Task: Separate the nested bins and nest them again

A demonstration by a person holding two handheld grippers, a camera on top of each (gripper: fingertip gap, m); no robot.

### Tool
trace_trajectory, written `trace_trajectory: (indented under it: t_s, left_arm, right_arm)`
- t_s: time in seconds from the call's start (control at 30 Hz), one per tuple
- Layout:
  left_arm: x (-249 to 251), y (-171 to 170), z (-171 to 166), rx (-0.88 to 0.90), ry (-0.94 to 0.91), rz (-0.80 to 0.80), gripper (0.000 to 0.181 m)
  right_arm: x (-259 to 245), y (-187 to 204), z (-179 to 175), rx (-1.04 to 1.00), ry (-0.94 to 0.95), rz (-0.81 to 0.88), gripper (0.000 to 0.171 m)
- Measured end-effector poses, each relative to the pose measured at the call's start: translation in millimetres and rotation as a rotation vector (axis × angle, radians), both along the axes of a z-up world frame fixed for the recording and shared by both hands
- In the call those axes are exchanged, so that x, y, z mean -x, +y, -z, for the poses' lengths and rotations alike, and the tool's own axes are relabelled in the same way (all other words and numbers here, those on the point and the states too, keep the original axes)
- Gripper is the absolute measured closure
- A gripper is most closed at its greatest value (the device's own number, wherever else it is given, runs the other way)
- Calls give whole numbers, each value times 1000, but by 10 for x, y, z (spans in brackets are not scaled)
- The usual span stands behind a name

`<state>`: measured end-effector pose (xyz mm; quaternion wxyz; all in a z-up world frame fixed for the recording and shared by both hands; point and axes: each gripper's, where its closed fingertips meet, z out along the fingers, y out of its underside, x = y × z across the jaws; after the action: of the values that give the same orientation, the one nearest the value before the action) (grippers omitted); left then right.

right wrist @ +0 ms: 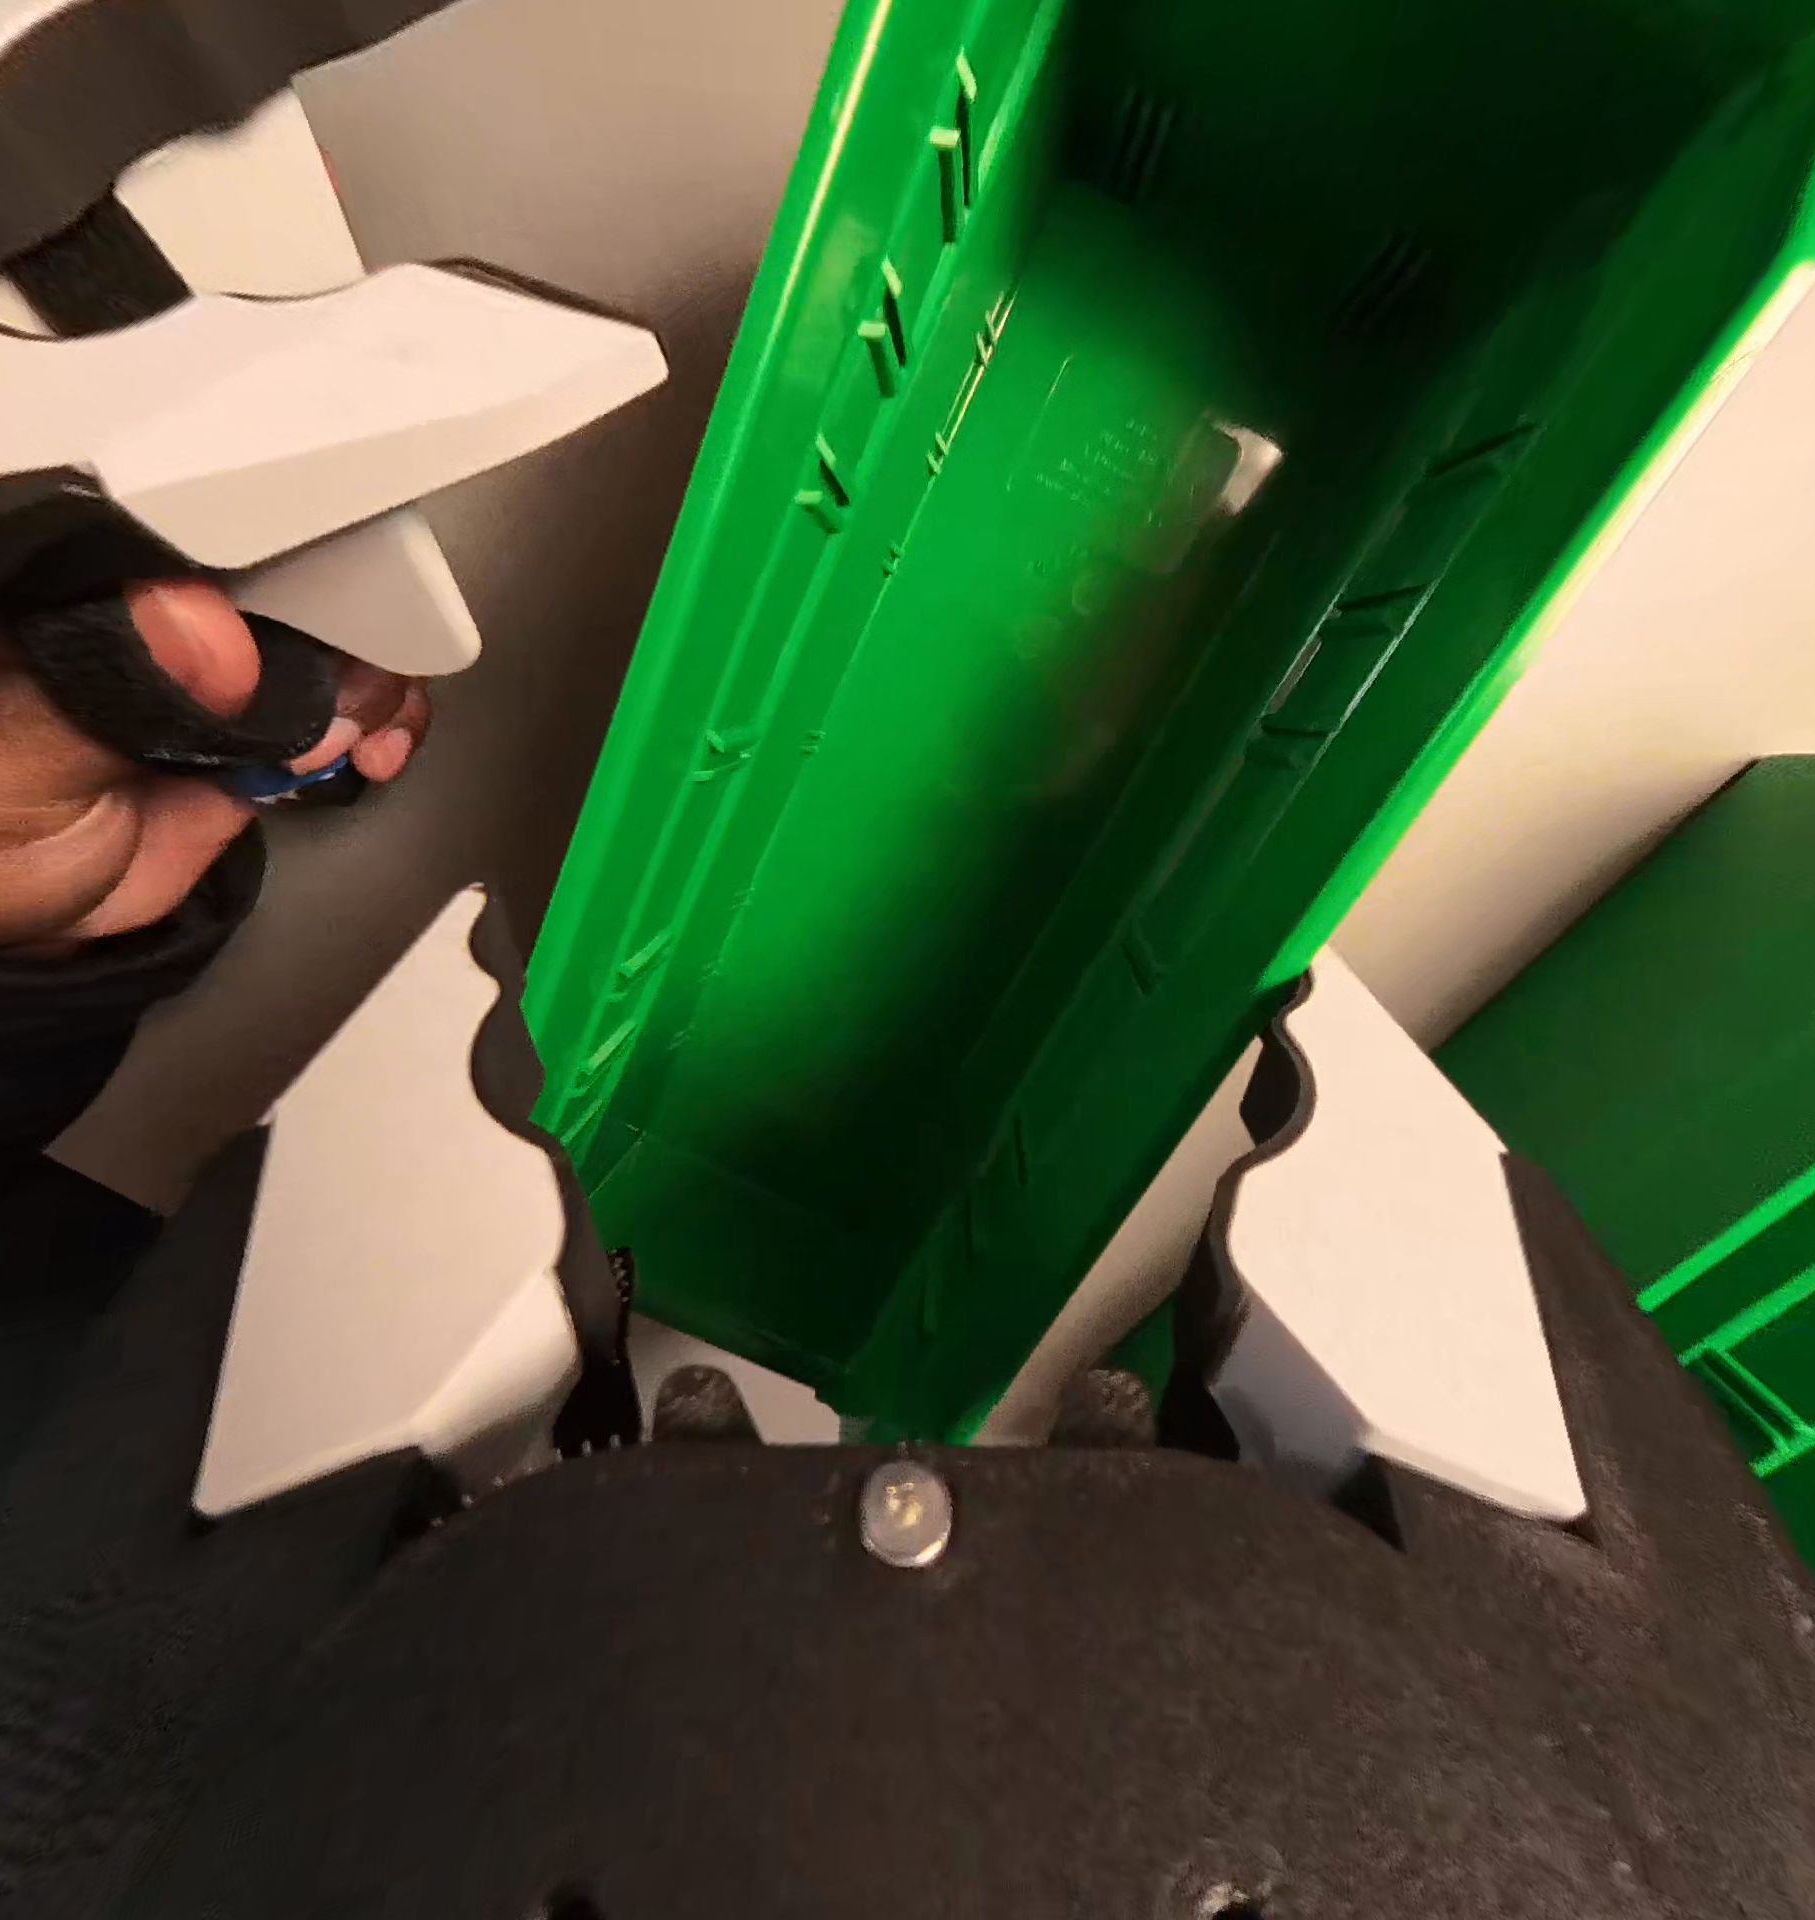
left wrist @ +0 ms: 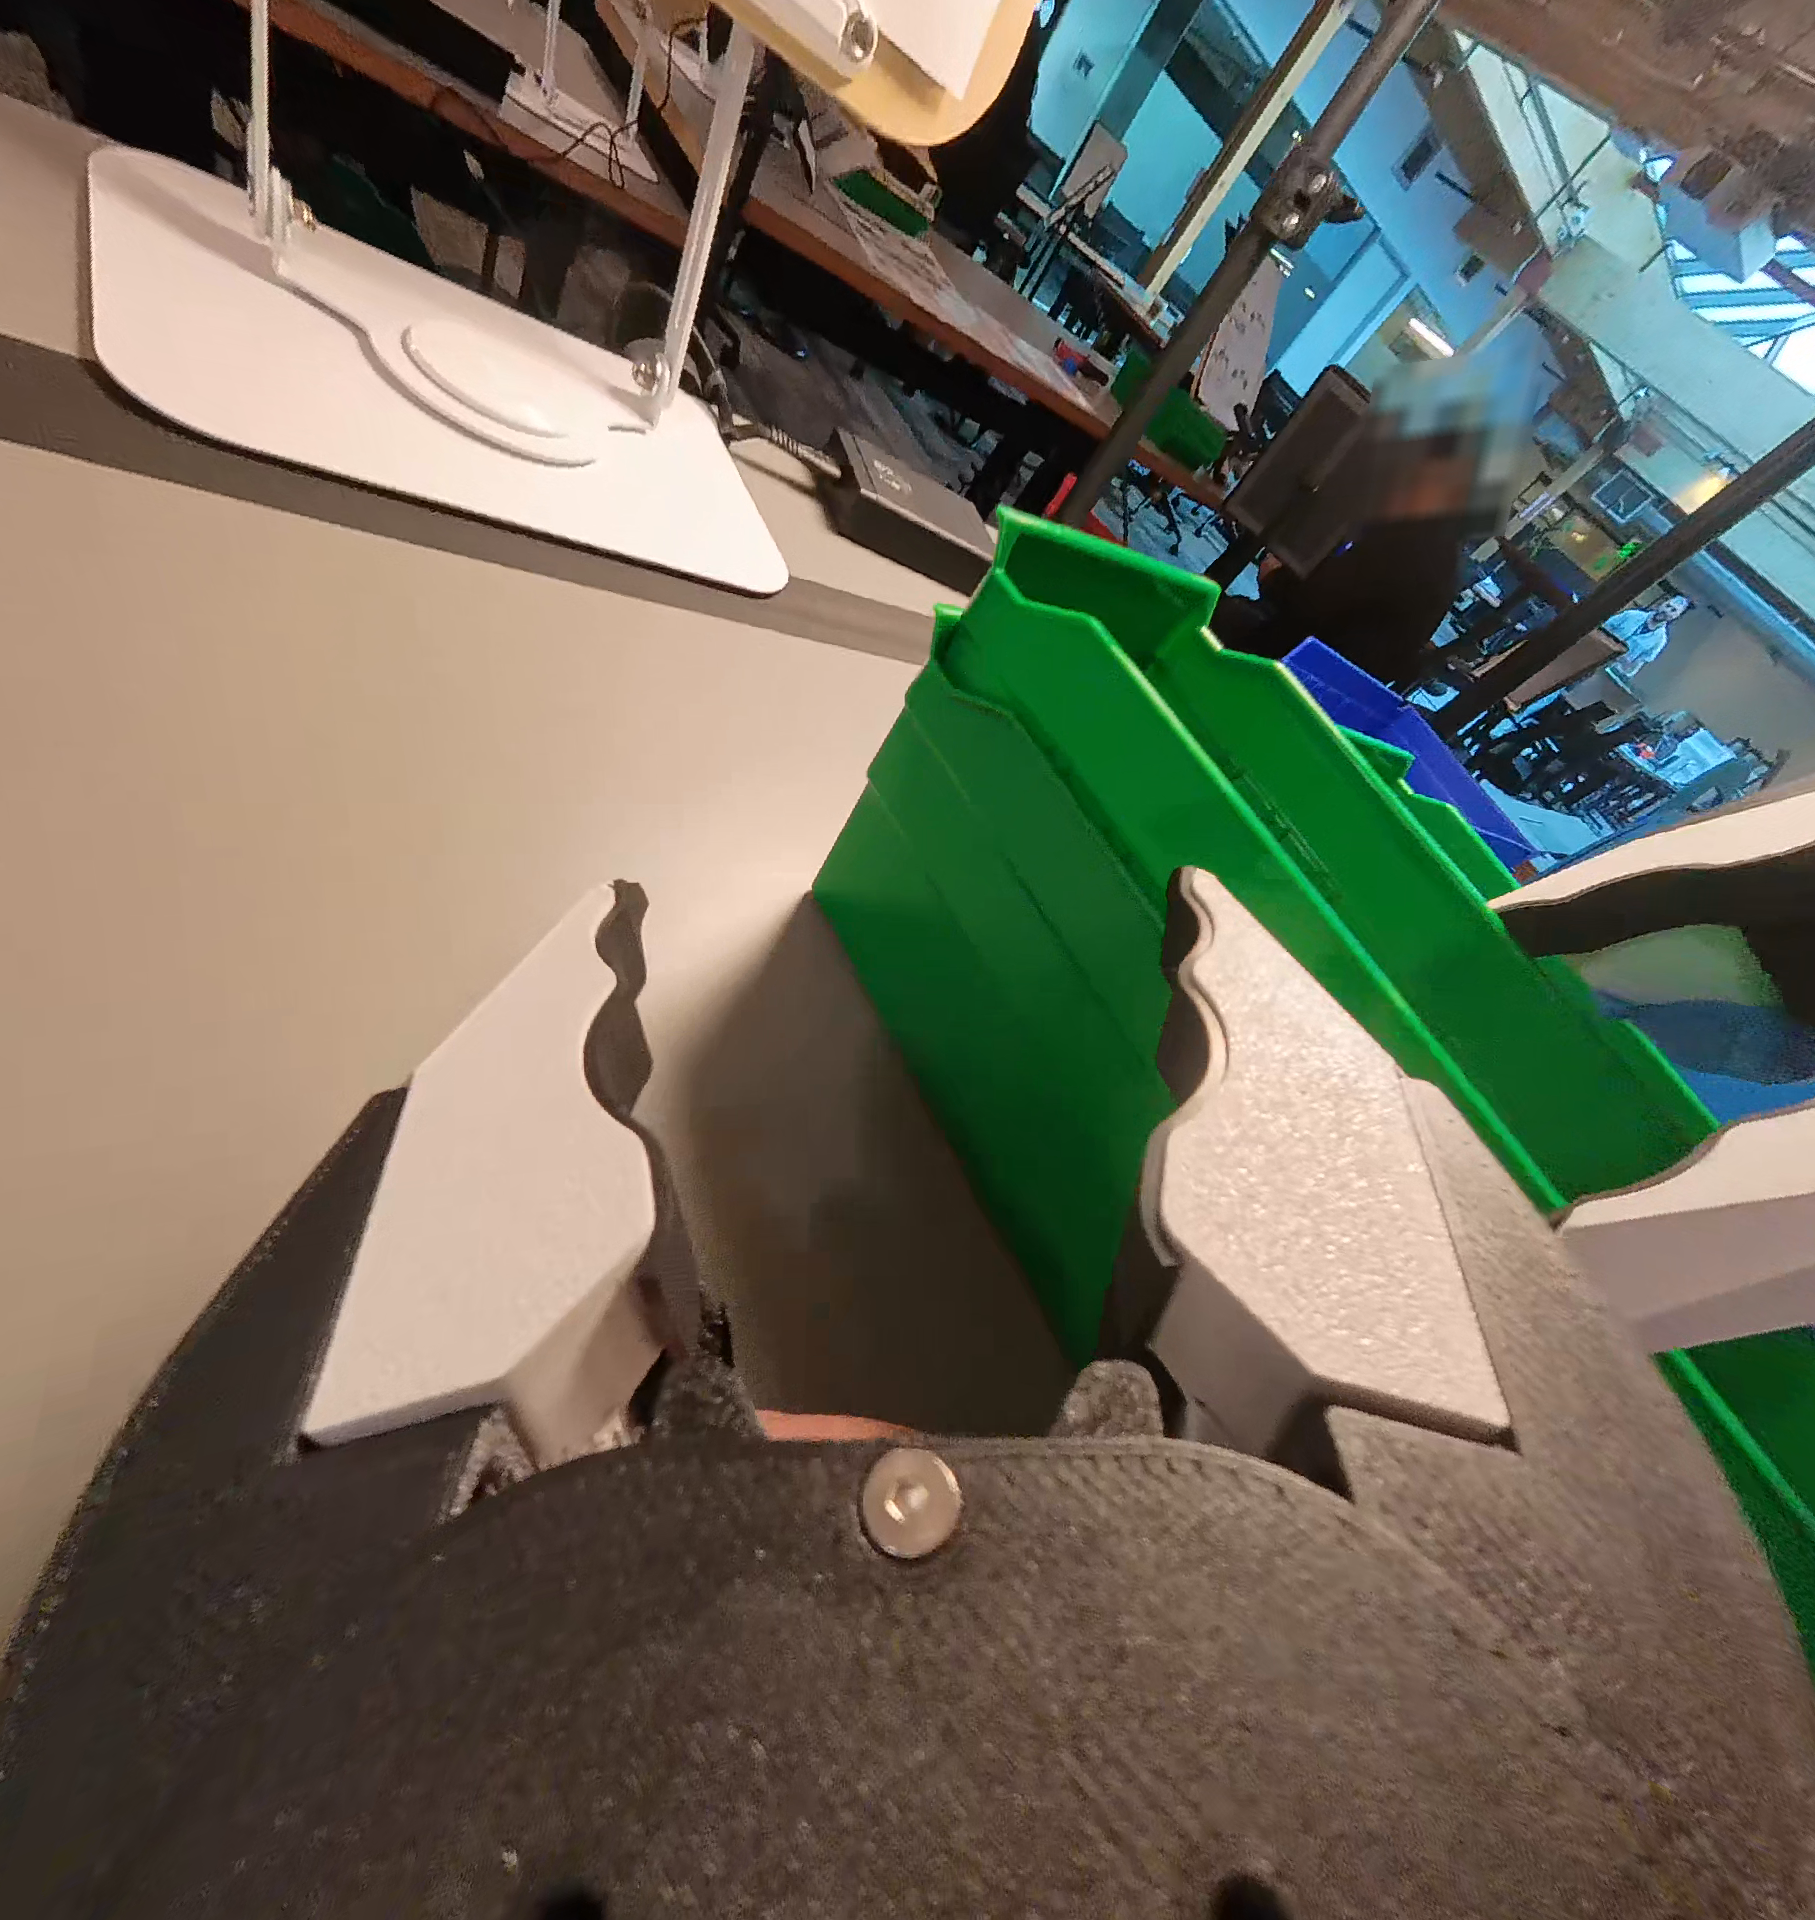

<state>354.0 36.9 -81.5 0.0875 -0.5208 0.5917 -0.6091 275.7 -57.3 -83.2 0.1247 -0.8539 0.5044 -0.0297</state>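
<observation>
A stack of nested green bins (left wrist: 996, 935) stands on the grey table (left wrist: 259, 831). My left gripper (left wrist: 903, 925) is open beside the stack's long side. Its right finger (left wrist: 1298, 1143) overlaps the stack's rim, its left finger is over bare table. In the right wrist view my right gripper (right wrist: 887, 951) is open wide, with the near end of the top green bin (right wrist: 986, 831) between its fingers and both pads close to the rims. The right gripper's fingers (left wrist: 1713, 1226) also show at the right edge of the left wrist view, straddling the bin.
A separate green bin (right wrist: 1713, 1039) lies to the right of the stack and a blue bin (left wrist: 1360, 707) behind it. A white flat stand base (left wrist: 363, 384) and a black box (left wrist: 903, 499) sit at the table's far side. A hand (right wrist: 103, 748) holds the left gripper.
</observation>
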Motion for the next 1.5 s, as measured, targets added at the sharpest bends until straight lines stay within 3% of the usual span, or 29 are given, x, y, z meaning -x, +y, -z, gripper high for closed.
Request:
trace_trajectory:
  t_s: [0.17, 0.63, 0.87, 1.5]
  left_arm:
    - [42, -61, 36, -2, 24, 36, 81]
    - [57, -106, 139, -57, 32, 63, 84]
    - [67, -128, 193, -85, 39, 78, 84]
    - [19, -12, 236, -91, 77, 35, 88]
  right_arm:
    - [8, -24, -44, 23, 24, 26, 46]
    - [-3, -270, -141, 102, -22, 8, 58]
    - [39, -156, -221, 85, -46, -61, 59]
    - [103, -111, -319, 384, -181, -292, 57]
